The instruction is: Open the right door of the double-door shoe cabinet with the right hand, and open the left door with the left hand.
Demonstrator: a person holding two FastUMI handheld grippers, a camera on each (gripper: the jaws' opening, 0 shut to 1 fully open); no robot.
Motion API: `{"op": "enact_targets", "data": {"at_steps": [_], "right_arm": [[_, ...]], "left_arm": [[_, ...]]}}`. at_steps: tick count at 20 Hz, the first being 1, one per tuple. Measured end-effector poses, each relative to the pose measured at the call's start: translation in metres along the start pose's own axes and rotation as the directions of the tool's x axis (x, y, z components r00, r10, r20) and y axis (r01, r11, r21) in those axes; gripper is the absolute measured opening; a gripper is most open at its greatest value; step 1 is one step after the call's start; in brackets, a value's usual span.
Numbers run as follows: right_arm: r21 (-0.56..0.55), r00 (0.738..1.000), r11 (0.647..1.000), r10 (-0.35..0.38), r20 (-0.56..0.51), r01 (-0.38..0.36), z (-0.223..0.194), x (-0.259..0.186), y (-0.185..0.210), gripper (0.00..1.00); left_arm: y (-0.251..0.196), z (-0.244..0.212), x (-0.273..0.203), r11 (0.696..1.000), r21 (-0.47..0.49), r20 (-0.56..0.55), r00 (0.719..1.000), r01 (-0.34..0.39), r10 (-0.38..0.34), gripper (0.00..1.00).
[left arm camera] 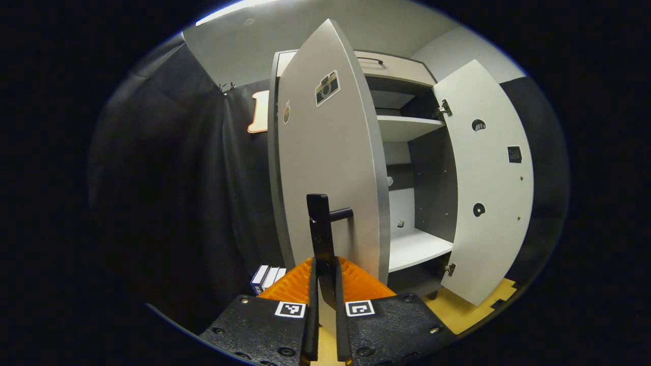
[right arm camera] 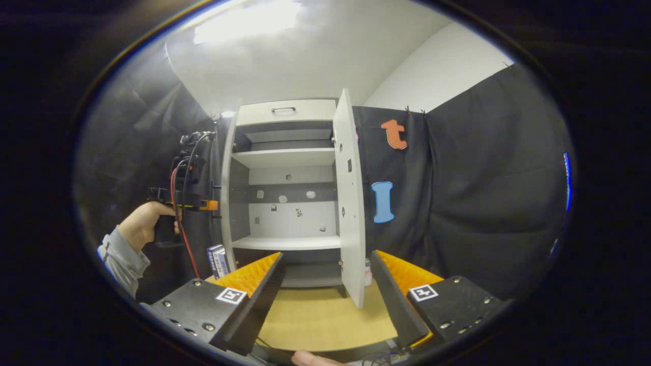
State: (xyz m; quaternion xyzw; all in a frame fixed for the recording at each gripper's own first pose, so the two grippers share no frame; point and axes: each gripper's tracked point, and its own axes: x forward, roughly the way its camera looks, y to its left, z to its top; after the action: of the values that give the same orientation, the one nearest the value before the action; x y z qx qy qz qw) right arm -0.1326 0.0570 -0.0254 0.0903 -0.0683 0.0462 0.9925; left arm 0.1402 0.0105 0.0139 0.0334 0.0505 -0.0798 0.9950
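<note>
In your left gripper view, the left door (left arm camera: 325,168) swings toward you and hides the left half of the shoe cabinet (left arm camera: 407,132) behind it, and the lower end of its black handle (left arm camera: 321,239) disappears between the fingers of your left hand-held gripper (left arm camera: 325,284). In your right gripper view, the right door (right arm camera: 350,198) is seen nearly edge-on, a pale object at its foot at about 5 o'clock (right arm camera: 367,274) is mostly covered, and the small marks on the cabinet's back panel (right arm camera: 287,195) are too small to tell. At 6 o'clock, a fingertip (right arm camera: 310,359) is cut off by the edge.
</note>
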Motion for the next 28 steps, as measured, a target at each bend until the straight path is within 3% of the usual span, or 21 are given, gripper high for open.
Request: {"op": "enact_targets", "data": {"at_steps": [5, 8, 9, 12, 14, 21, 23, 24, 25, 26, 28], "right_arm": [[-0.018, 1.000, 1.000, 0.021, 0.000, -0.021, -0.004, -0.003, 0.020, 1.00], [-0.027, 0.999, 0.999, 0.035, -0.001, -0.035, -0.006, -0.003, 0.031, 0.97], [-0.026, 0.999, 0.999, 0.040, 0.001, -0.040, -0.005, -0.004, 0.034, 0.97], [-0.018, 0.999, 0.998, 0.053, 0.002, -0.053, -0.005, -0.003, 0.043, 1.00], [-0.017, 0.999, 0.999, 0.047, 0.001, -0.047, -0.005, -0.003, 0.043, 1.00], [-0.019, 0.999, 0.999, 0.041, -0.005, -0.042, -0.011, -0.002, 0.041, 0.98], [-0.010, 0.999, 0.999, 0.035, 0.001, -0.035, -0.014, -0.002, 0.037, 1.00], [-0.007, 0.999, 0.999, 0.034, 0.001, -0.034, -0.017, -0.004, 0.036, 1.00], [-0.005, 1.000, 1.000, 0.031, 0.001, -0.031, -0.018, -0.005, 0.034, 1.00], [-0.001, 1.000, 1.000, 0.028, -0.001, -0.028, -0.019, -0.006, 0.034, 1.00], [-0.001, 1.000, 1.000, 0.027, -0.003, -0.027, -0.019, -0.006, 0.034, 1.00]], "left_arm": [[0.048, -0.003, -0.010, 0.994, 0.019, 0.005, 0.994, -0.106, 0.106, 0.02], [0.091, -0.012, -0.011, 0.987, 0.013, 0.002, 0.987, -0.160, 0.160, 0.00], [0.093, -0.008, -0.009, 0.990, -0.038, 0.031, 0.991, -0.133, 0.134, 0.00], [0.095, -0.016, -0.011, 0.994, -0.045, 0.014, 0.995, -0.102, 0.103, 0.00], [0.097, -0.017, -0.012, 0.995, -0.017, 0.011, 0.995, -0.103, 0.103, 0.00], [0.095, -0.020, -0.023, 0.984, -0.078, 0.009, 0.987, -0.160, 0.161, 0.00], [0.090, -0.024, -0.038, 0.981, -0.089, -0.001, 0.985, -0.170, 0.171, 0.04], [0.091, -0.024, -0.043, 0.980, -0.076, 0.001, 0.983, -0.185, 0.186, 0.15], [0.091, -0.023, -0.050, 0.977, -0.067, 0.008, 0.979, -0.204, 0.205, 0.18], [0.087, -0.023, -0.057, 0.975, -0.079, 0.011, 0.978, -0.207, 0.208, 0.36], [0.077, -0.026, -0.074, 0.973, -0.108, -0.004, 0.978, -0.206, 0.207, 0.44]]}}
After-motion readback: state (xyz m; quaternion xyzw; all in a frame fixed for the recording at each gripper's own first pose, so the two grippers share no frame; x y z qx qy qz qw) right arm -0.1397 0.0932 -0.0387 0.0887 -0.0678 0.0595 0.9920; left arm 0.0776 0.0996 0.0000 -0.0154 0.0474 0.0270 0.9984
